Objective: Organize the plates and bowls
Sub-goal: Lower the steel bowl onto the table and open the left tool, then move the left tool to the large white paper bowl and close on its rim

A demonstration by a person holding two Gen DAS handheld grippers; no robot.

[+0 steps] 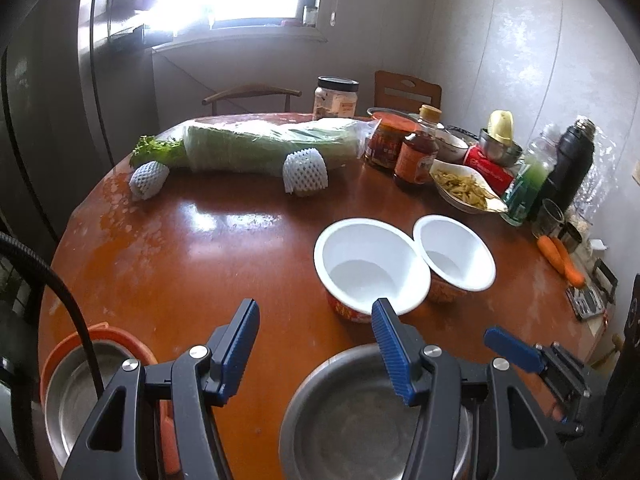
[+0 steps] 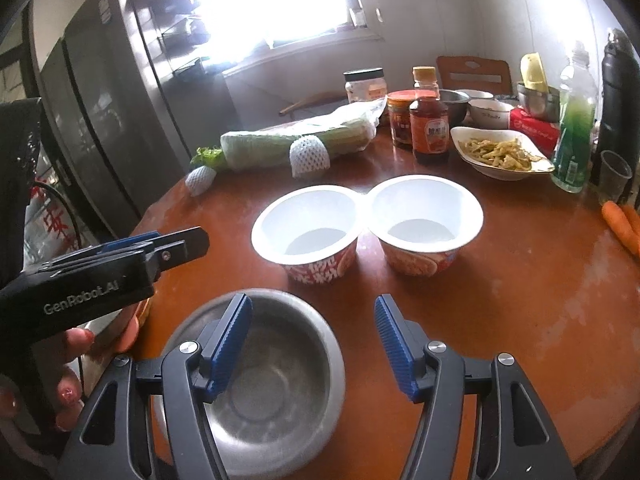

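The steel bowl [image 2: 256, 384] sits at the near edge of the table [image 2: 500, 300], right under your grippers. Your right gripper [image 2: 314, 346] is spread wide over it — its left finger hangs above the bowl's hollow, the right one past the rim, touching nothing. Your left gripper [image 1: 316, 346] is spread too, its right finger over the same bowl. Just beyond stand two white cups [image 2: 306, 232], rims touching. Off to your left sits a second steel bowl [image 1: 76, 384] on an orange rim.

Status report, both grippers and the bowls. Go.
Left gripper open, empty. Right gripper open over steel bowl. Two white cups ahead, rims touching. Nothing between.
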